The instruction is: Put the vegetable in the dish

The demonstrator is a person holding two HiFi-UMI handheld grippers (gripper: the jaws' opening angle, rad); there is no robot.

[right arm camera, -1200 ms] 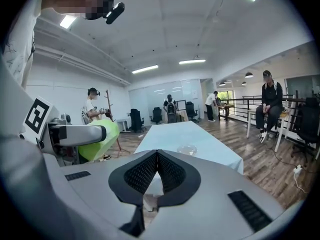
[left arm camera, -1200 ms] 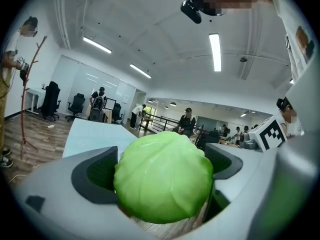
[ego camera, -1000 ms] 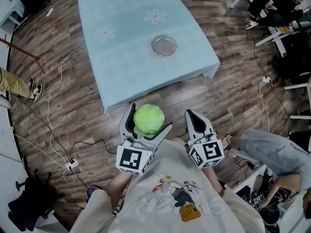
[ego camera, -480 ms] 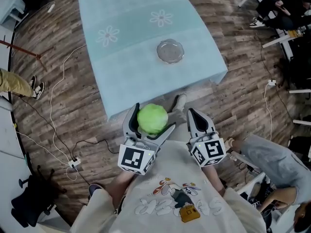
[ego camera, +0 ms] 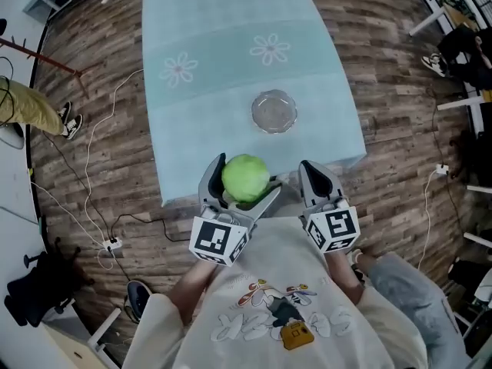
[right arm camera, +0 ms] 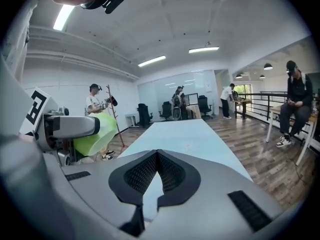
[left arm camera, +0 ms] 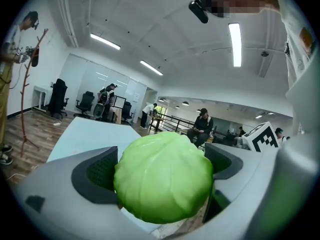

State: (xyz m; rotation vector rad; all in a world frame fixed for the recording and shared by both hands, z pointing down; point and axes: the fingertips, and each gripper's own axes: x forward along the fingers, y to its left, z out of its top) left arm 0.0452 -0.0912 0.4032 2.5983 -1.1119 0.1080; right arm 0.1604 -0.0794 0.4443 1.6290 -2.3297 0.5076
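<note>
A round green cabbage (ego camera: pixel 245 177) sits clamped in my left gripper (ego camera: pixel 244 181), held in the air just over the near edge of the table (ego camera: pixel 200 68). In the left gripper view the cabbage (left arm camera: pixel 165 184) fills the space between both grey jaws. A clear glass dish (ego camera: pixel 274 111) lies on the light blue cloth, beyond the cabbage and slightly to the right. My right gripper (ego camera: pixel 314 172) hovers beside the left one, shut and empty; its pads meet in the right gripper view (right arm camera: pixel 157 159), where the cabbage (right arm camera: pixel 92 133) shows at the left.
The cloth carries two flower prints (ego camera: pixel 270 49). Cables and a power strip (ego camera: pixel 113 244) lie on the wooden floor to the left. A person's leg (ego camera: pixel 31 114) stands at the left edge. Desks and chair legs (ego camera: pixel 461 60) are at the right.
The table and dish have drawn closer in the head view. Both grippers now reach the table's near edge, and the cabbage stays held in the left one.
</note>
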